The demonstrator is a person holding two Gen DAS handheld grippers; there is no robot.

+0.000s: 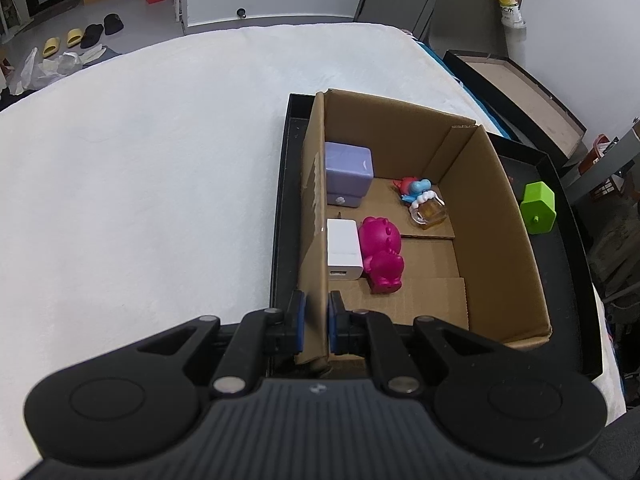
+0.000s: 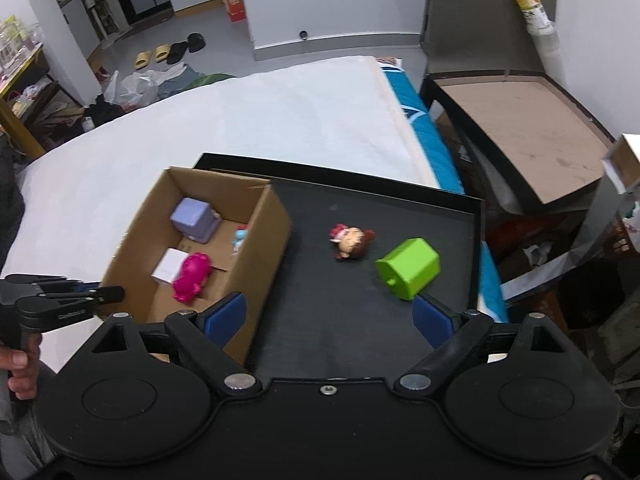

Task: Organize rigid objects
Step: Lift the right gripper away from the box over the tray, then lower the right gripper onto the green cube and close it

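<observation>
A cardboard box (image 1: 500,216) (image 2: 264,248) stands on a black tray (image 2: 340,320) (image 1: 284,200). In it lie a purple cube (image 1: 348,172) (image 2: 194,218), a white charger (image 1: 343,250) (image 2: 170,266), a magenta figure (image 1: 382,256) (image 2: 192,272), a blue-red toy (image 1: 414,188) (image 2: 239,237) and a small glass bottle (image 1: 430,210). My left gripper (image 1: 316,320) (image 2: 80,290) is shut on the box's left wall near its front corner. A green block (image 2: 410,268) (image 1: 538,208) and a small doll figure (image 2: 350,242) lie on the tray. My right gripper (image 2: 328,314) is open and empty, just short of the green block.
The tray rests on a white bed (image 1: 140,180) (image 2: 280,112). A brown-topped black side table (image 2: 528,132) (image 1: 520,92) stands at the right, with a yellow-white canister (image 2: 534,10) (image 1: 510,6) on a ledge behind it. Shoes and bags lie on the floor (image 2: 168,52).
</observation>
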